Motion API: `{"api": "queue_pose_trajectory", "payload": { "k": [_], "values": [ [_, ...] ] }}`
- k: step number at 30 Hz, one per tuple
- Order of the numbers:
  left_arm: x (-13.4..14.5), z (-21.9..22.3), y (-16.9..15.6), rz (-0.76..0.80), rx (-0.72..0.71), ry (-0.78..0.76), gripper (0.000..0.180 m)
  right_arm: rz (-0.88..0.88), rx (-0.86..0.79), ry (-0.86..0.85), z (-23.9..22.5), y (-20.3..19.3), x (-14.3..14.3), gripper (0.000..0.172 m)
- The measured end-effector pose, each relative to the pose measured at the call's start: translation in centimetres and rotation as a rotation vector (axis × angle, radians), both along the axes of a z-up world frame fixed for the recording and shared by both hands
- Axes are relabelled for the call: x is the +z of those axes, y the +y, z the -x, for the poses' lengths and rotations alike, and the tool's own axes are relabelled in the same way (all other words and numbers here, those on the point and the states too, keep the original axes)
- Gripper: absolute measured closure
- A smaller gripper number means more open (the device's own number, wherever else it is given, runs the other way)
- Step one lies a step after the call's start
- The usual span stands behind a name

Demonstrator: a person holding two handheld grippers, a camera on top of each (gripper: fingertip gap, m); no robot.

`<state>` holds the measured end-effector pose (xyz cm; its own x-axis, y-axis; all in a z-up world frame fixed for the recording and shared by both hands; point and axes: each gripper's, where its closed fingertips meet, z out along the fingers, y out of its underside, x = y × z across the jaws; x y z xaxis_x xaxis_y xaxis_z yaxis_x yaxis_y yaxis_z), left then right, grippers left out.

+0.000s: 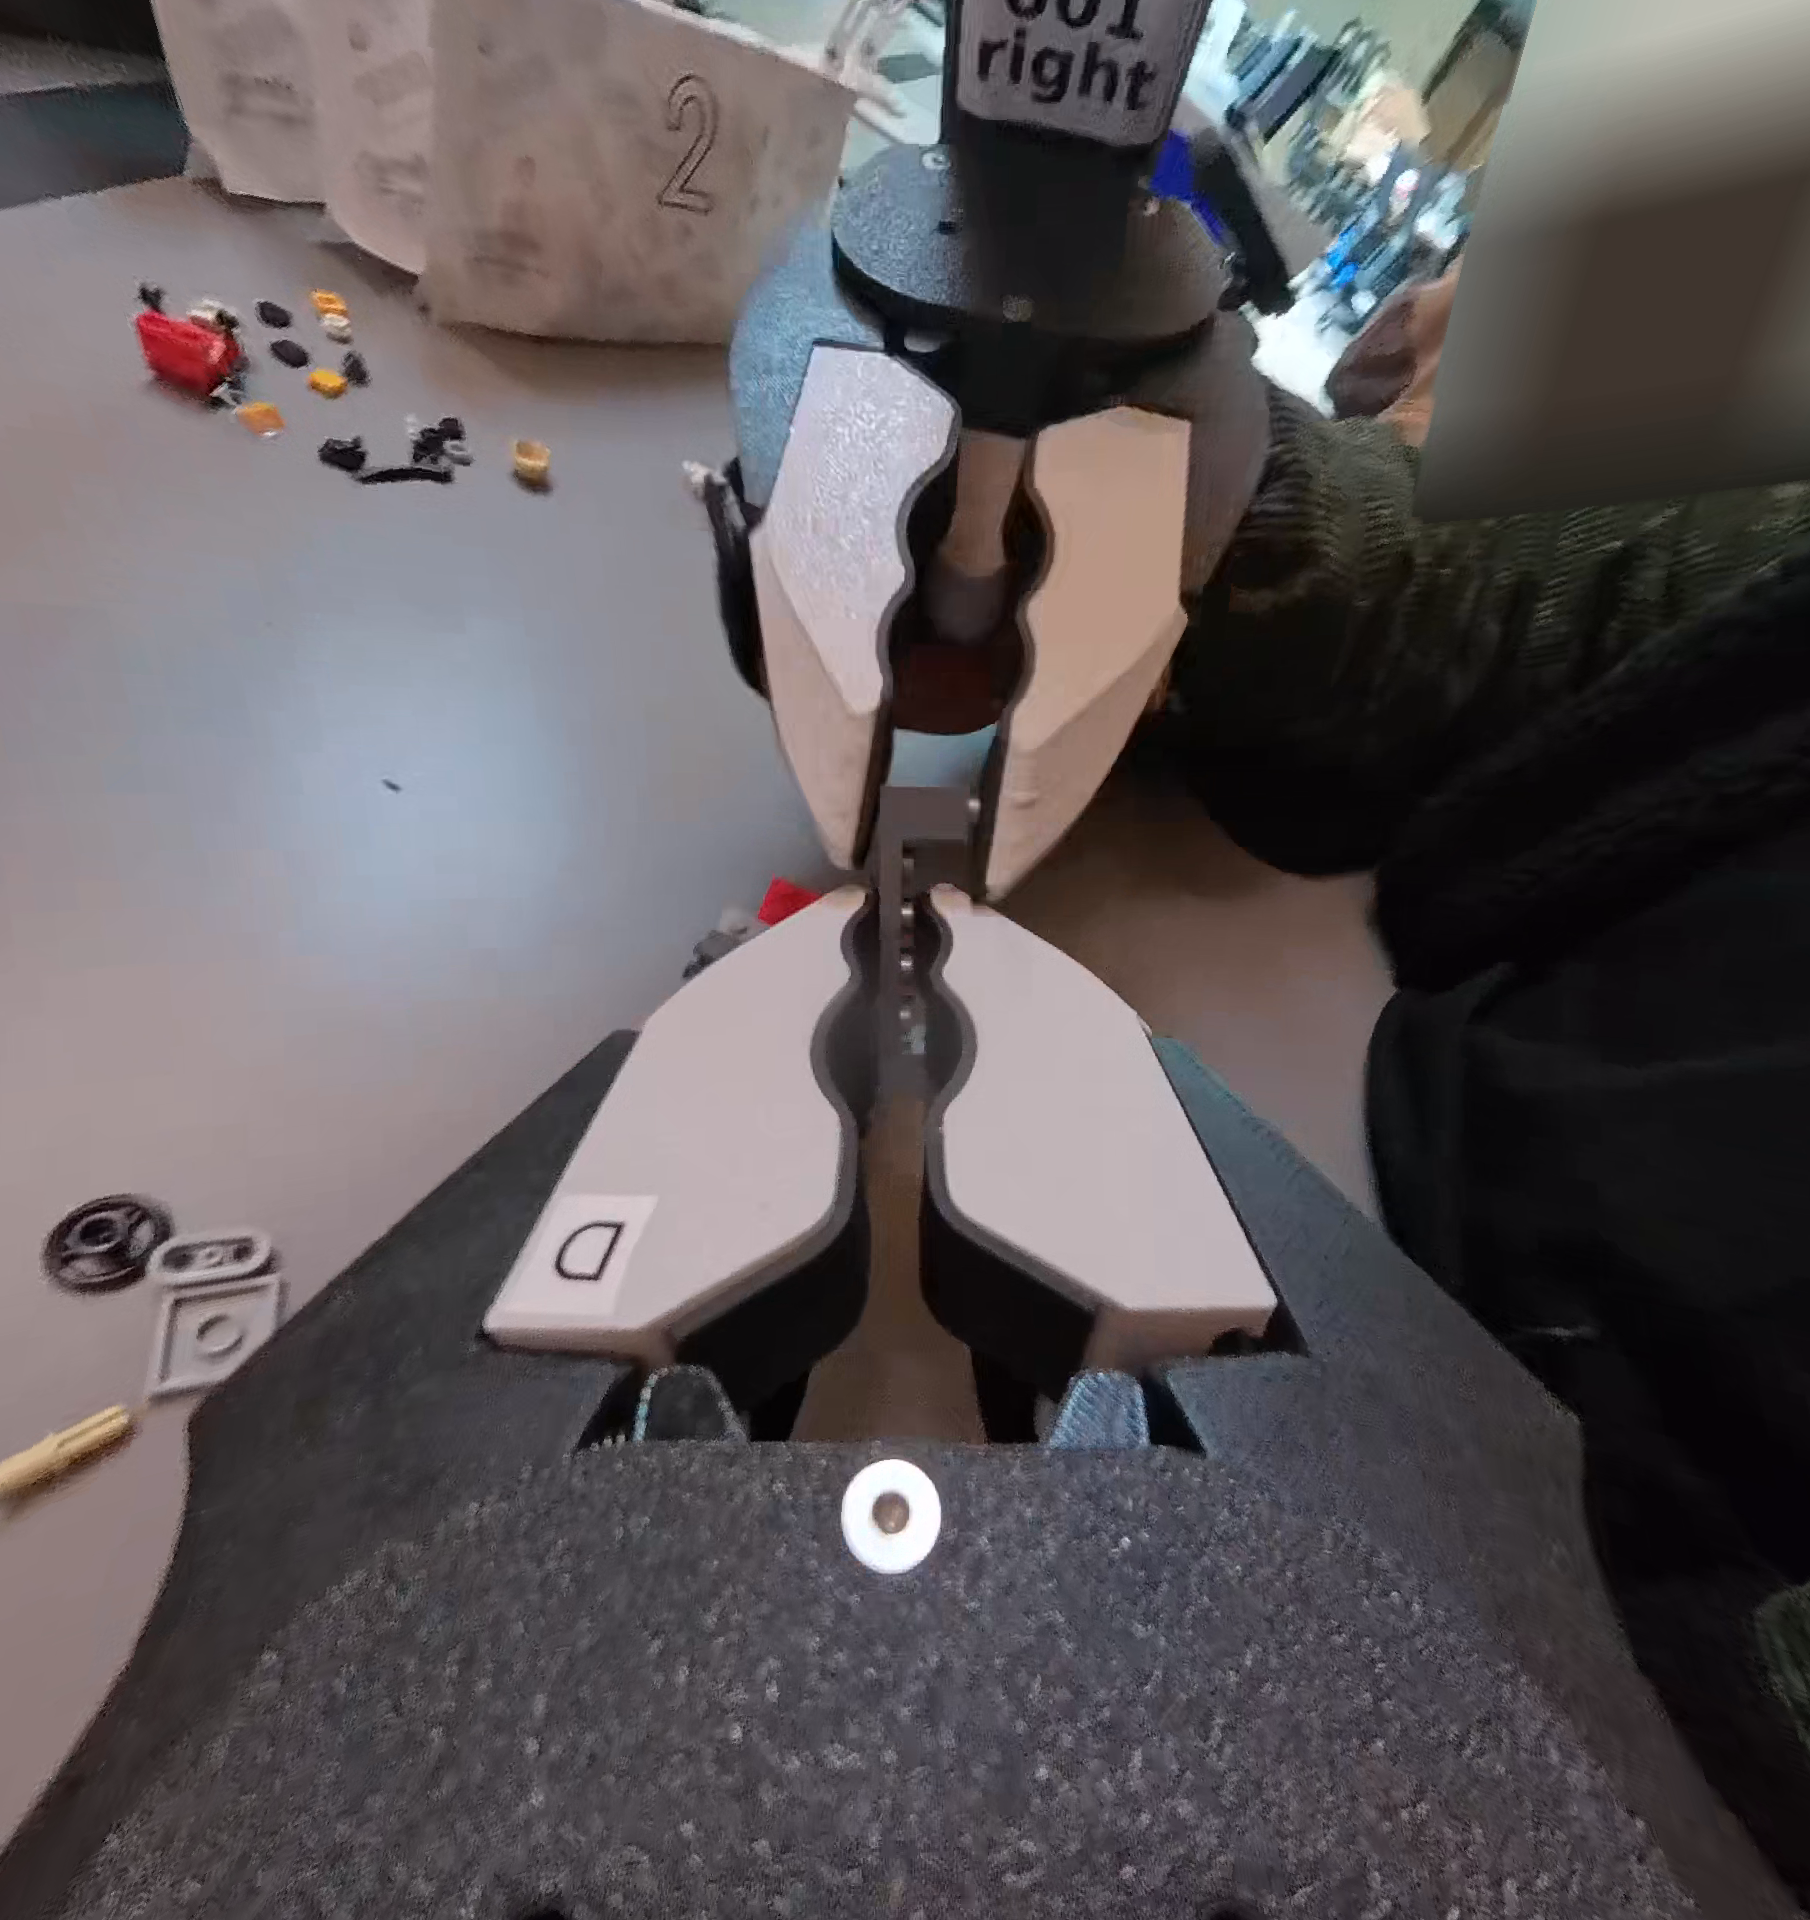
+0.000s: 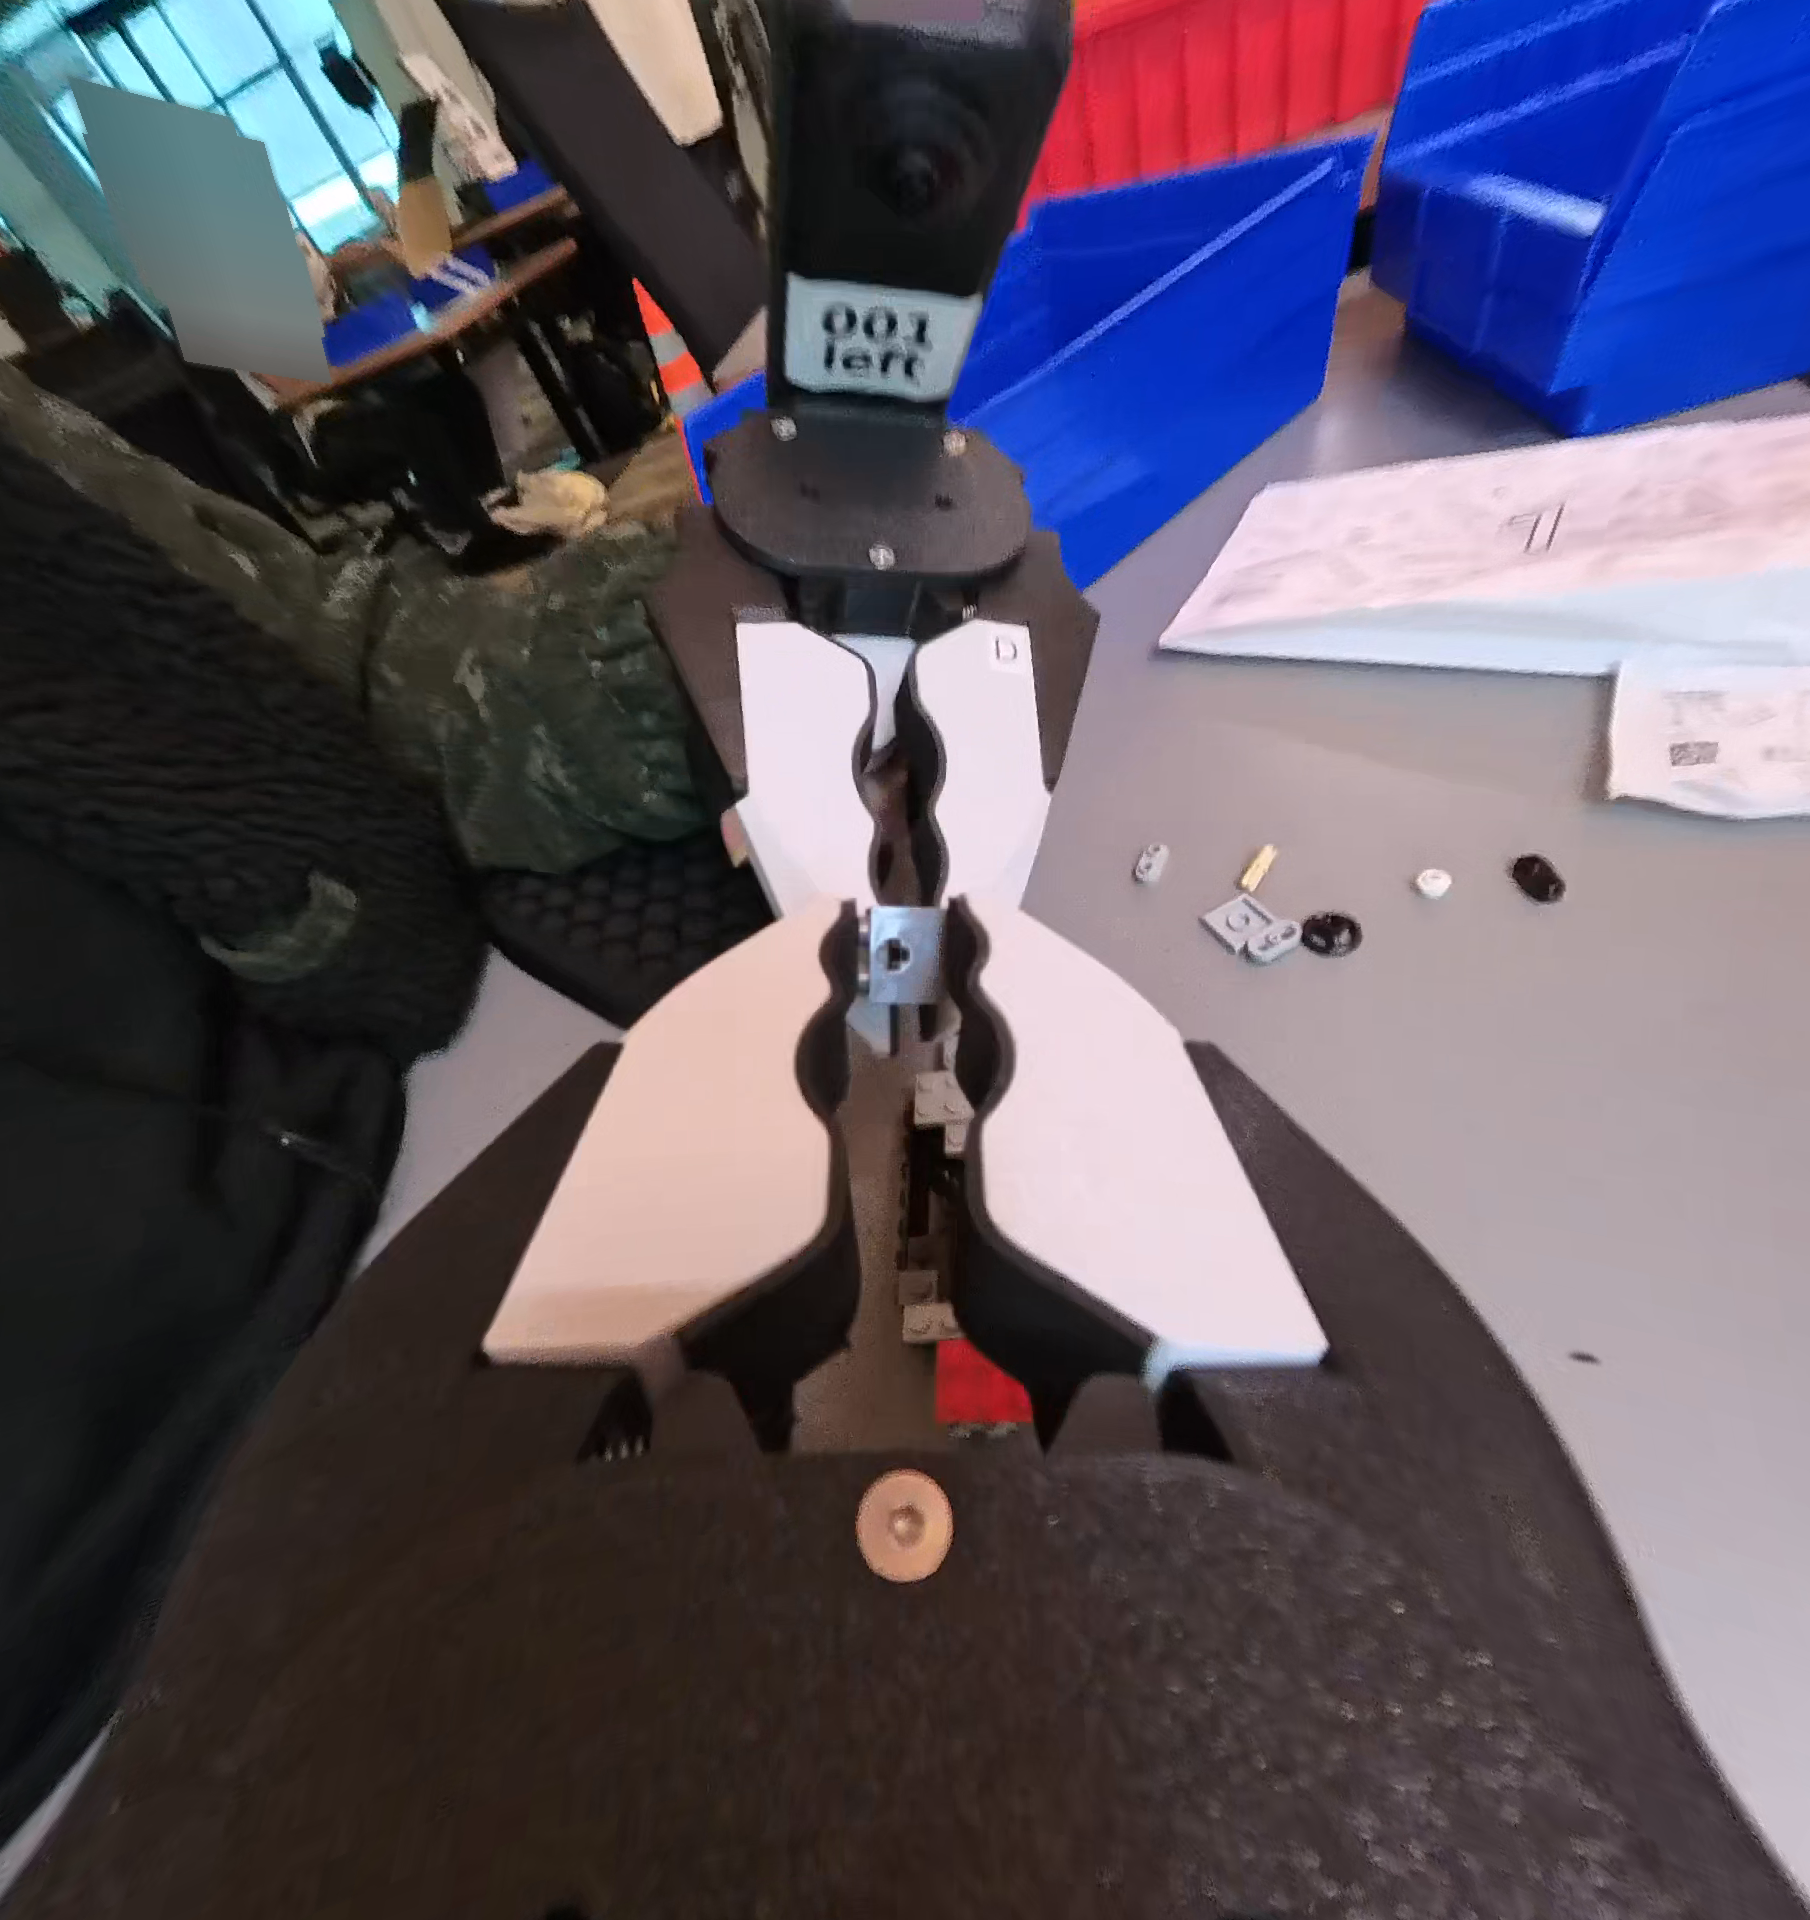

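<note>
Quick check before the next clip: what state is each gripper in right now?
Left gripper: closed on a thin grey studded strip.
Right gripper: closed on a small grey brick fitted on the end of that strip.

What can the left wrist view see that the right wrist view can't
Left wrist only: a red brick among small scattered parts, and a numbered paper bag. Right wrist only: blue bins and leaflets. Both show the left gripper and right gripper meeting tip to tip on a grey brick assembly, over the grey table.
</note>
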<state>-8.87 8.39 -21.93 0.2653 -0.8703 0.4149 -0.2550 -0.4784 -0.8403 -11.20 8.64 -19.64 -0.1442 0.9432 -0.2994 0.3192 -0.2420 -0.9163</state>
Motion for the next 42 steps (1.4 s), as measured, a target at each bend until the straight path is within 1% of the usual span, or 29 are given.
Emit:
{"api": "queue_pose_trajectory", "payload": {
  "k": [1,2,3,5,6,8,10,11,15,23,24,25,26,27,28,29,32,34,35,37,41,42],
  "values": [
    [-0.1,0.1,0.1,-0.02,0.007,0.014,0.175,-0.007,-0.005,-0.016,0.0,0.0,-0.2,0.156],
    [0.3,0.2,0.3,-0.03,0.014,-0.014,0.173,-0.012,-0.016,-0.006,-0.1,0.2,0.0,0.156],
    [1.0,0.4,0.4,-0.027,0.02,-0.052,0.166,-0.01,-0.038,0.024,-0.3,0.6,0.7,0.156],
    [1.7,1.1,1.1,-0.051,0.054,-0.074,0.15,0.011,-0.085,0.092,-1.1,1.9,2.1,0.156],
    [1.9,1.3,1.2,-0.068,0.057,-0.078,0.15,0.015,-0.101,0.105,-1.5,2.4,2.5,0.156],
    [2.1,1.2,1.2,-0.069,0.057,-0.085,0.153,0.015,-0.115,0.121,-2.1,2.9,2.8,0.156],
    [1.7,1.1,1.2,-0.072,0.058,-0.067,0.162,0.017,-0.111,0.115,-2.1,2.8,2.6,0.156],
    [1.7,1.0,1.1,-0.078,0.053,-0.065,0.176,0.015,-0.108,0.111,-2.1,2.8,2.5,0.156],
    [2.0,1.3,0.7,-0.094,0.042,-0.034,0.176,0.018,-0.092,0.111,-2.2,2.6,2.5,0.156],
    [2.3,2.1,0.1,-0.059,0.003,-0.018,0.176,-0.035,-0.038,0.082,-2.2,1.8,2.8,0.156],
    [1.0,2.9,0.4,-0.06,0.018,0.07,0.176,-0.022,-0.078,0.145,-2.9,2.7,4.1,0.156],
    [0.1,4.0,1.2,-0.08,0.065,0.115,0.177,0.012,-0.115,0.236,-4.5,4.1,6.2,0.156],
    [0.1,4.8,1.7,-0.04,0.104,0.082,0.177,-0.007,-0.139,0.272,-6.5,5.1,7.8,0.156],
    [0.1,5.5,2.6,-0.043,0.156,0.09,0.176,-0.087,-0.166,0.237,-7.8,5.5,8.1,0.156],
    [-0.2,6.2,3.4,-0.069,0.202,0.136,0.176,-0.133,-0.18,0.212,-8.5,5.3,8.3,0.156],
    [-0.9,6.6,4.0,-0.073,0.228,0.202,0.176,-0.14,-0.195,0.205,-8.9,5.1,8.4,0.156],
    [-4.2,9.3,5.8,-0.089,0.363,0.468,0.176,-0.119,-0.235,0.174,-9.9,5.1,6.9,0.156],
    [-5.5,10.2,5.7,-0.044,0.387,0.535,0.176,-0.089,-0.232,0.155,-10.2,4.9,5.8,0.156],
    [-6.1,10.6,5.7,-0.022,0.399,0.564,0.168,-0.075,-0.228,0.149,-10.3,4.7,5.4,0.156],
    [-6.7,11.4,6.1,-0.03,0.431,0.624,0.154,-0.063,-0.225,0.13,-10.3,4.3,4.8,0.156],
    [-5.9,10.5,6.4,-0.089,0.435,0.589,0.122,-0.04,-0.258,0.131,-10.7,4.0,4.4,0.156],
    [-5.8,10.4,6.5,-0.108,0.436,0.595,0.116,-0.035,-0.27,0.131,-10.8,3.9,4.3,0.156]
  ]
}}
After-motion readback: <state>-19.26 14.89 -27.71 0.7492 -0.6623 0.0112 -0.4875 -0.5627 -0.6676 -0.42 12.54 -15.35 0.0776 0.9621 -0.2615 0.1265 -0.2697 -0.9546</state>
